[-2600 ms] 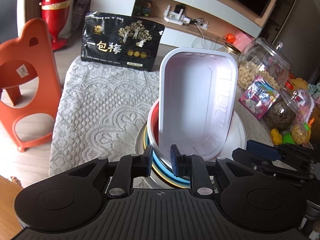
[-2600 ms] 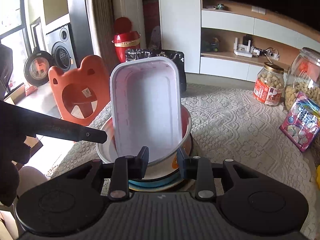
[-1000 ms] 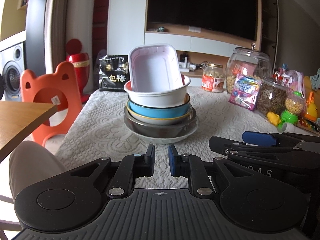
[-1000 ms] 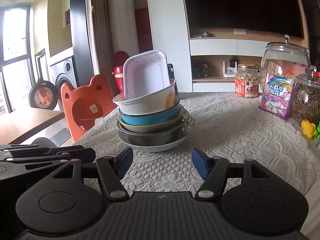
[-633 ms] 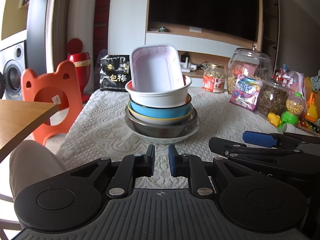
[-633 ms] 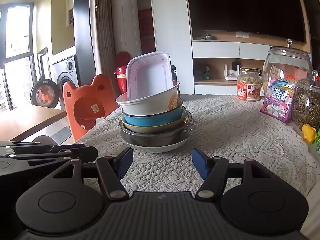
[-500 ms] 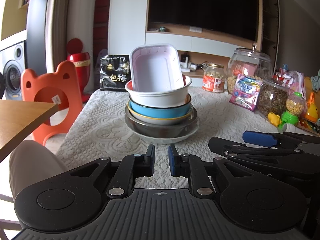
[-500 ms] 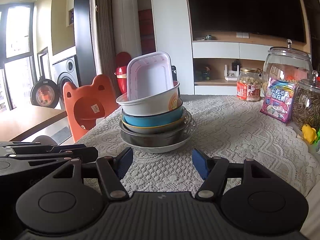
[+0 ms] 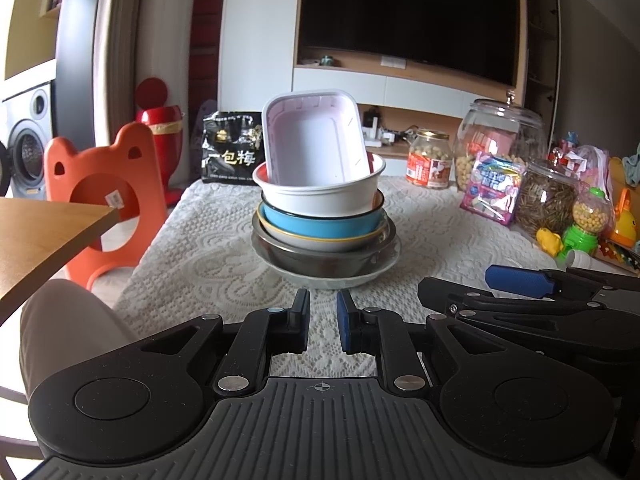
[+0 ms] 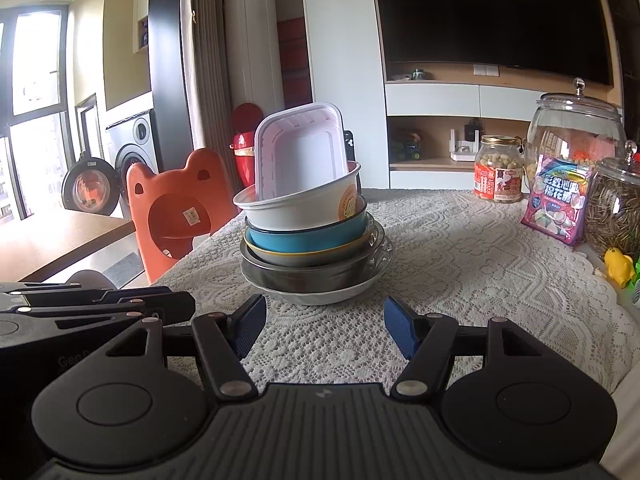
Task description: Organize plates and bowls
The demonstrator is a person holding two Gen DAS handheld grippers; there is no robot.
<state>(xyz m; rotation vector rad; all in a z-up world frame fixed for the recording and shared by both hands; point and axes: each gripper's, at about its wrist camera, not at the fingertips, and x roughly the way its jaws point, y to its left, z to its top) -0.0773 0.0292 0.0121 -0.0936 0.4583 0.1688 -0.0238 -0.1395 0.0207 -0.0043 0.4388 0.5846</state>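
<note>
A stack of dishes stands on the lace-covered table [image 9: 440, 240]. A glass plate [image 9: 384, 270] is at the bottom, then a steel bowl [image 9: 316, 262], a blue bowl [image 9: 320, 224] and a white bowl [image 9: 320, 196]. A white rectangular tray [image 9: 314, 140] leans upright in the white bowl. The stack also shows in the right wrist view [image 10: 312, 236]. My left gripper [image 9: 323, 322] is nearly shut and empty, just in front of the stack. My right gripper [image 10: 324, 326] is open and empty, also in front of it.
Snack jars [image 9: 502, 132], a pink candy bag [image 9: 490, 186] and small toys [image 9: 584, 220] crowd the table's right side. A black snack bag [image 9: 232, 148] stands behind the stack. An orange bear chair [image 9: 104, 196] and a wooden table corner [image 9: 48, 232] are at the left.
Both grippers pulled back from the stack and let go of the white tray, which stays leaning in the white bowl. The right gripper opened. Little has changed in the last second.
</note>
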